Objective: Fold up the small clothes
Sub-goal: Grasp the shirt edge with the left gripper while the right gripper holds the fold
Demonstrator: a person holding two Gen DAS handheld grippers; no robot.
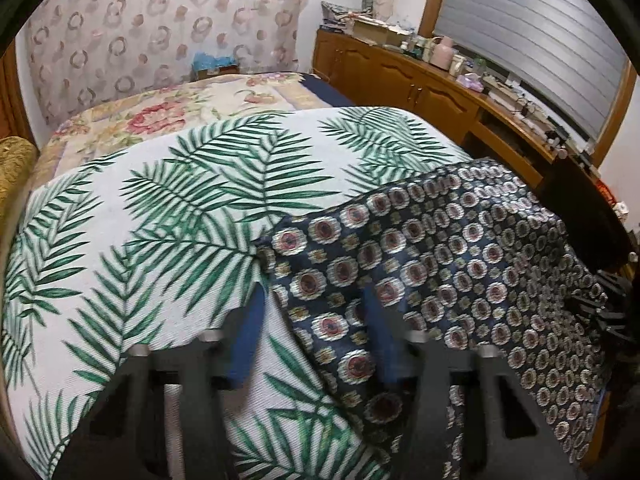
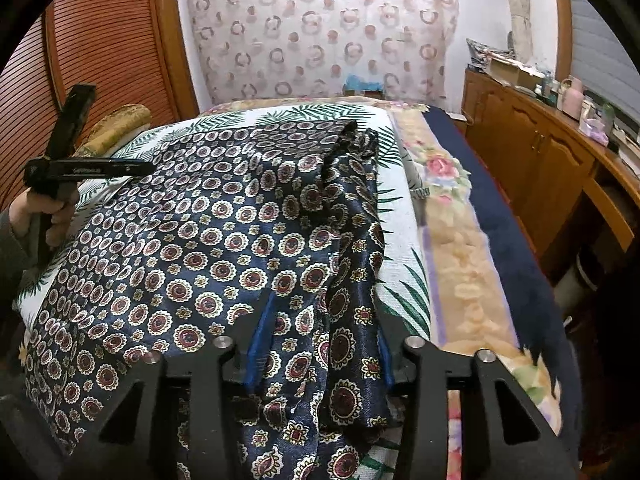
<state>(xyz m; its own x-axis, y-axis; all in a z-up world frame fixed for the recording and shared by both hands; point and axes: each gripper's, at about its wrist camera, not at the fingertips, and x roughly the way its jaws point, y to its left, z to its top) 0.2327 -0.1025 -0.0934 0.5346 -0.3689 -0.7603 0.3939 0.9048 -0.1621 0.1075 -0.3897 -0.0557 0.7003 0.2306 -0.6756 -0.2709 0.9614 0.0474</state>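
A navy garment (image 2: 224, 240) with white-ringed maroon medallions fills the centre. Beneath it lies a white cloth (image 1: 160, 200) printed with green palm fronds. Upper frame: a pale curtain (image 2: 320, 28) with pink-brown rings. At right, a cream floral blanket (image 2: 460, 248).

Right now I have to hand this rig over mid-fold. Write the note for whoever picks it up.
Left gripper: open, fingers straddling the near left edge of the navy medallion-print garment, not pinching yet.
Right gripper: open, fingers either side of a bunched ridge along the garment's right side.
The garment lies spread over the palm-leaf cloth on the bed; its right side is rumpled and doubled over.
Done: the garment is laid out, mostly flat.
Left: no neat fold shows yet. Probably close on both edges, smooth the right side, then fold.
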